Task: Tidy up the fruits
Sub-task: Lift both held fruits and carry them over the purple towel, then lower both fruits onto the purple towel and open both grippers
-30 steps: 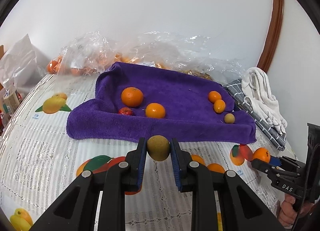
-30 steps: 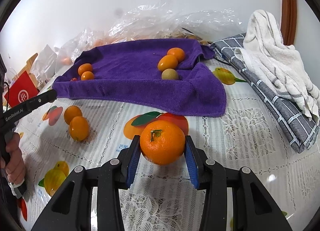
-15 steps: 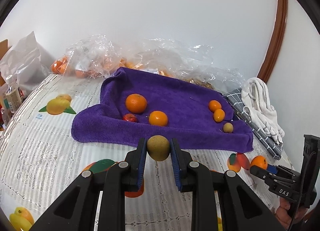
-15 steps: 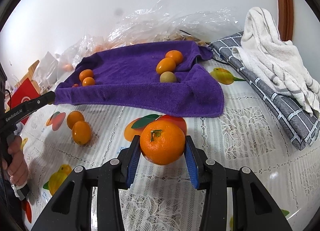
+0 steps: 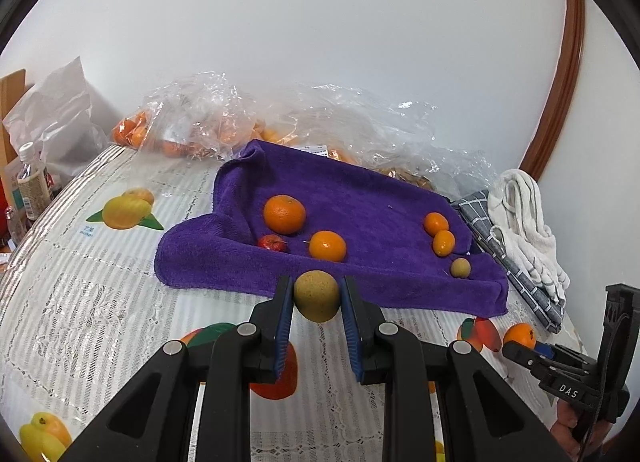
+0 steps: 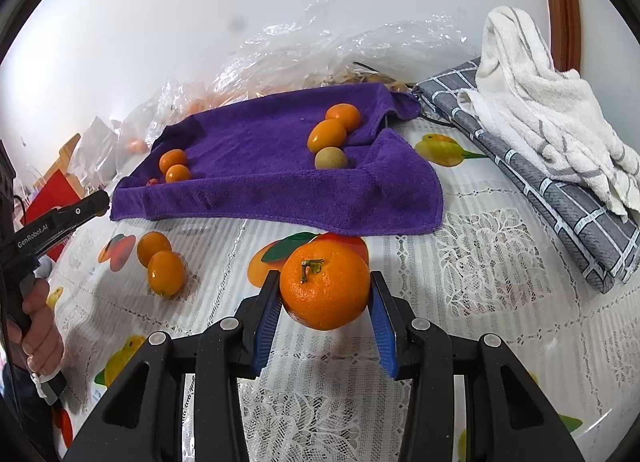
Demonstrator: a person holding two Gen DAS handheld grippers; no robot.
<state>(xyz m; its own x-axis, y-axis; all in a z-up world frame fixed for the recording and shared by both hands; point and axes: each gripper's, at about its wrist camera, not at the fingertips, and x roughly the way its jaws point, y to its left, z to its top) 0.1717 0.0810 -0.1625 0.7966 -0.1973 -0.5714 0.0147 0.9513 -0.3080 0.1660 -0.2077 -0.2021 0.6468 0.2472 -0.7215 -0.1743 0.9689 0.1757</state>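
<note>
My left gripper (image 5: 316,296) is shut on a small tan-green round fruit (image 5: 317,295), held above the tablecloth in front of the purple towel (image 5: 360,198). On the towel lie a large orange (image 5: 284,214), a smaller orange (image 5: 327,245), a small red fruit (image 5: 273,242), two kumquats (image 5: 440,232) and a tan fruit (image 5: 460,267). My right gripper (image 6: 325,290) is shut on a large orange with a stem (image 6: 325,289), above the table near the towel's front edge (image 6: 280,218). Two kumquats (image 6: 160,258) lie loose on the cloth.
Clear plastic bags with fruit (image 5: 224,122) lie behind the towel. A grey checked cloth (image 6: 560,198) with a white towel (image 6: 532,90) lies at the right. Bottles (image 5: 32,182) and a white bag stand at the far left. The tablecloth (image 6: 480,262) has printed fruit.
Both grippers have risen and drawn back a little from the towel, each still holding its fruit. The fruits on the towel have not moved.
</note>
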